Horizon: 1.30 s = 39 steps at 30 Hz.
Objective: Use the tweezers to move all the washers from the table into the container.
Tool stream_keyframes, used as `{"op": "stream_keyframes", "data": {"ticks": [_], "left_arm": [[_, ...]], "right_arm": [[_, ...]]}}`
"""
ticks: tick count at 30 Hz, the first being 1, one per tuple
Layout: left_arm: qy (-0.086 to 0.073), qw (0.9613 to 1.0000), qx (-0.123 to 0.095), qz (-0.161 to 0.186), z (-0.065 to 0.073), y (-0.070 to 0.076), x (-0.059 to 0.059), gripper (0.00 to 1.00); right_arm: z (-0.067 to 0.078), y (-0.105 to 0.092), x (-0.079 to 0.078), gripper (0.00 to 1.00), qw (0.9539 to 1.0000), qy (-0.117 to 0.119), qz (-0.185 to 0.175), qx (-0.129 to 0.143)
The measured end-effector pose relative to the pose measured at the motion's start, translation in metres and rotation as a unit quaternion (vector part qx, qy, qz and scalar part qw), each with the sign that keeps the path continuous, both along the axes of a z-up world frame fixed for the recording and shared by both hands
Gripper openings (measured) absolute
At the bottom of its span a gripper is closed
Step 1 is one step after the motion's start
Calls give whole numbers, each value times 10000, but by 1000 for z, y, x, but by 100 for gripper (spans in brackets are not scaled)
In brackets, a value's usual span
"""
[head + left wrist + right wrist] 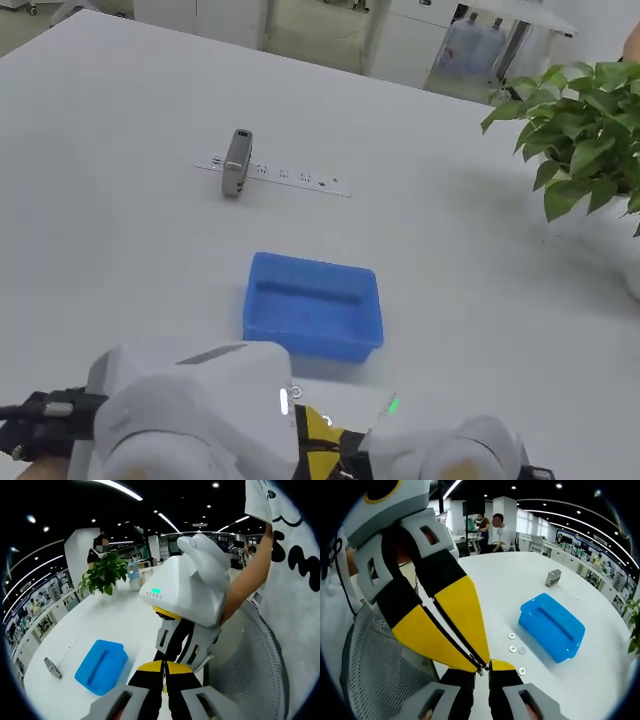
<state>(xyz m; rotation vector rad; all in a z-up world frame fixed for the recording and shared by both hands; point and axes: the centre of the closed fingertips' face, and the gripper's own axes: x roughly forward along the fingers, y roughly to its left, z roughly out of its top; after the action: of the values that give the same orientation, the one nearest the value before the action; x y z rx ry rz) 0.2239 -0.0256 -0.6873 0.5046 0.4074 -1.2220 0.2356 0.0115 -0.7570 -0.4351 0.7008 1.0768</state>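
The blue container [312,300] sits open on the white desk [120,250], and what the head view shows of its inside is bare. Four washers [513,649] lie flat on the desk just beside the container's near long wall, on the side towards the grippers. They are loosely scattered, two of them close together, and none is in the container, so by my reading the moving is not yet begun. Farther out from that same wall, the left gripper [480,665] and the right gripper [168,657] point at each other, tip to tip. The left gripper's yellow fingers [455,615] are pressed together with only a hairline between them. The right gripper's look drawn together too, and I cannot tell whether anything thin is pinched where the tips meet. Beyond the container's far wall stands a small grey object [237,162], too small to identify. The washers are probably light, thin and stiff metal rings, smooth enough to skate on the desk or spring out of a hard squeeze. The safest hold with the tweezers would be one tip through the hole and the other outside the rim, pinching the band gently. Lying flat, they offer little edge to catch.
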Motion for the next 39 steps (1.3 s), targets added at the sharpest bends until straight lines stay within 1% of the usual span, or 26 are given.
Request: {"op": "stream_keyframes", "data": {"ticks": [4,5,7,8,10,13,14,16,18,20,21,22,24,25,26,27,28,29,30,32,33,34,36,37,38,39], "left_arm": [[-95,9999,-1,101,-3,-2,6,0],[-79,9997,-32,232,-4,-3,9,0],[44,9977,-240,636,-4,-4,18,2],[116,9973,-275,667,-5,-4,18,7],[174,9965,-318,757,-7,-1,20,19],[227,9915,-401,1217,-8,10,27,25],[338,9876,-410,1480,-11,17,28,29],[520,9809,-430,1825,-16,29,28,40],[507,9775,-469,1992,-18,38,26,45],[560,9746,-397,2132,-23,49,21,47],[548,9721,-341,2255,-26,56,19,49],[528,9706,-304,2329,-27,60,18,53],[530,9689,-235,2404,-30,66,15,58],[538,9666,-270,2493,-30,68,14,63],[588,9646,-349,2546,-29,69,12,68],[758,9592,-479,2683,-29,71,10,75],[792,9558,-552,2779,-28,72,10,79],[788,9531,-624,2855,-27,74,11,83],[793,9509,-615,2928,-27,77,11,87],[771,9491,-594,2996,-28,82,10,87],[751,9470,-564,3073,-29,85,10,89],[743,9461,-538,3107,-29,88,10,89],[732,9436,-505,3190,-31,92,10,88],[735,9430,-500,3206,-31,93,10,88],[736,9411,-484,3265,-33,96,10,88],[737,9408,-483,3273,-33,97,10,87]], "right_arm": [[-2,-2,7,5,9999,-93,-82,-84],[-4,-3,9,5,9998,-113,-103,-96],[-5,-5,14,5,9997,-113,-191,-73],[-6,-6,16,5,9996,-96,-241,-63],[-8,-10,20,5,9991,50,-417,25],[-6,-15,29,4,9974,124,-677,197],[-7,-18,33,4,9964,203,-793,228],[-8,-21,41,4,9947,237,-951,296],[-9,-24,46,4,9937,269,-1047,311],[-11,-27,52,4,9926,279,-1142,317],[-13,-28,55,4,9919,301,-1189,329],[-15,-28,56,5,9913,339,-1223,344],[-17,-28,57,5,9900,410,-1285,400],[-18,-27,57,5,9893,464,-1305,452],[-20,-26,56,5,9892,530,-1282,469],[-23,-25,54,5,9893,575,-1271,435],[-25,-26,53,5,9897,562,-1262,387],[-27,-26,52,5,9902,543,-1241,332],[-28,-26,51,5,9905,534,-1231,314],[-27,-26,52,5,9909,488,-1216,321],[-27,-25,52,5,9912,485,-1199,279],[-27,-25,53,5,9917,455,-1170,271],[-27,-24,53,5,9918,437,-1172,247],[-27,-24,54,5,9920,423,-1164,234],[-27,-24,54,5,9921,425,-1153,235],[-27,-23,54,5,9921,422,-1155,236]]}}
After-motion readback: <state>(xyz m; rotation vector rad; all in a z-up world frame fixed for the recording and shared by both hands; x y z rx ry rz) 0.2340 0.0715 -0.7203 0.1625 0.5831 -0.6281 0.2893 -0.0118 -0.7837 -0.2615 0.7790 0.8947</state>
